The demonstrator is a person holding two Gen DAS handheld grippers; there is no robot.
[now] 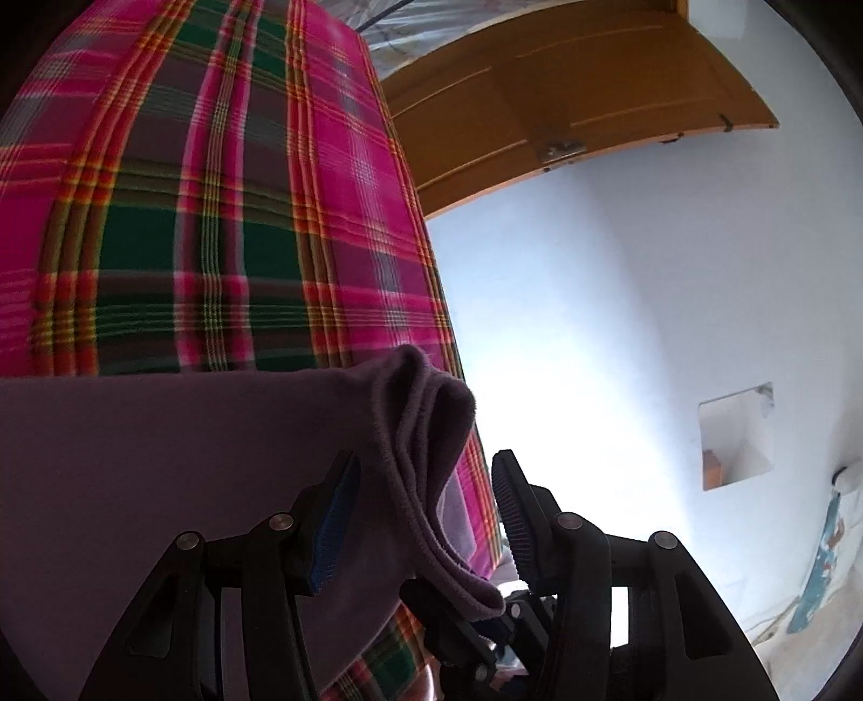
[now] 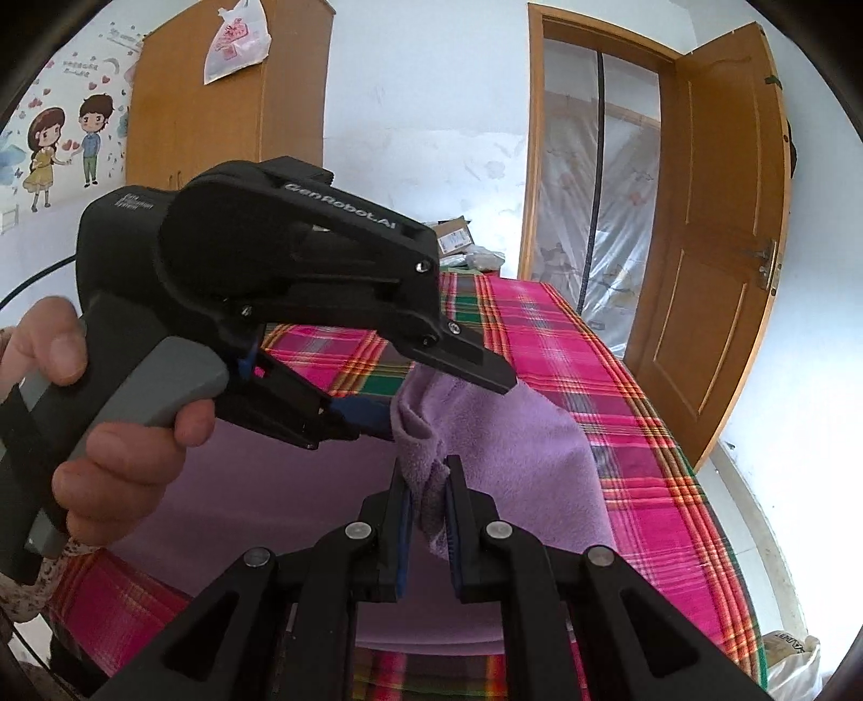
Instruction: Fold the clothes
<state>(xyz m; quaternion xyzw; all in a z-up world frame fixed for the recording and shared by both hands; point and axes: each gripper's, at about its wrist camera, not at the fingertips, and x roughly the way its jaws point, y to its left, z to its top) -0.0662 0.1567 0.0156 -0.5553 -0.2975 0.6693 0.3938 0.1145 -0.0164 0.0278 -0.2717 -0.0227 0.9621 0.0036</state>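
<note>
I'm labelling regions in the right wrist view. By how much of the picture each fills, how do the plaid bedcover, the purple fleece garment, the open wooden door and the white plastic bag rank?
1. Pink-and-green plaid bedcover
2. Purple fleece garment, close behind, nearness inflating it
3. Open wooden door
4. White plastic bag

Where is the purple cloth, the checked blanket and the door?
purple cloth (image 2: pixel 518 431): right wrist view, on its fuzzy top.
checked blanket (image 1: pixel 226 215): left wrist view, on a green square.
door (image 2: pixel 723 226): right wrist view, on its upper wooden panel.
</note>
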